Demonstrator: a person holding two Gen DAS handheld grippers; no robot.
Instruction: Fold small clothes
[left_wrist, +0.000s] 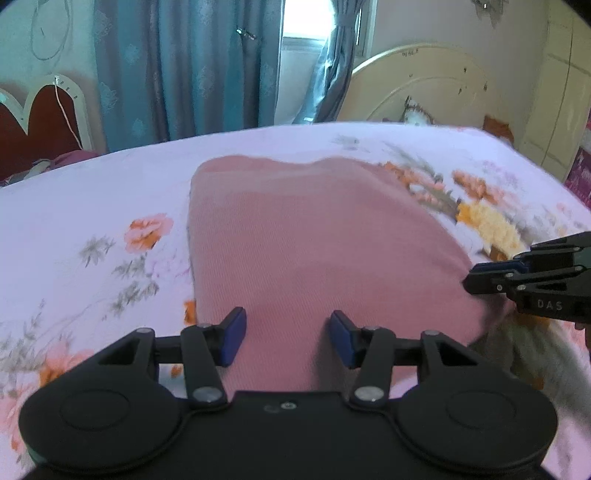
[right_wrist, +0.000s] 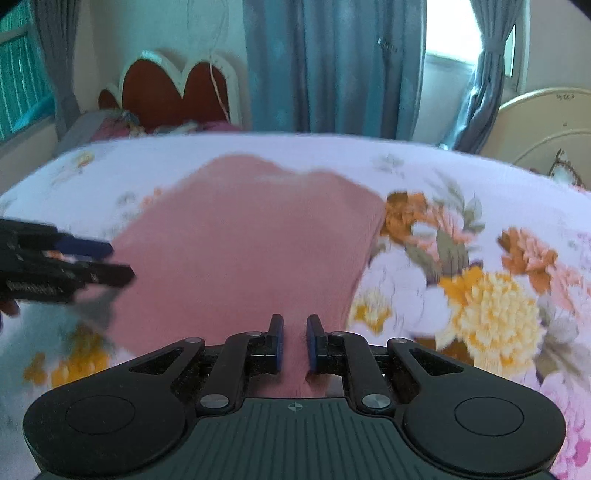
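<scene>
Left gripper (left_wrist: 286, 338): my jaws spread wide, poised over the near hem of the pink garment (left_wrist: 314, 236), nothing pinched. Right gripper (right_wrist: 294, 343): jaws drawn close with a narrow gap, pink cloth between them; whether they pinch it I cannot tell. Garment: lies flat ahead of both jaws on the floral bedsheet (right_wrist: 461, 295); beyond it, blue curtains (left_wrist: 177, 66).

The pink garment (left_wrist: 317, 251) is showing a matt, finely ribbed knit cloth. The floral bedsheet (left_wrist: 92, 206) is looking like smooth printed cotton. The left gripper (left_wrist: 287, 338) is wearing matt black plastic, blue rubbery pads (left_wrist: 233, 336) and dull metal rivets.
</scene>
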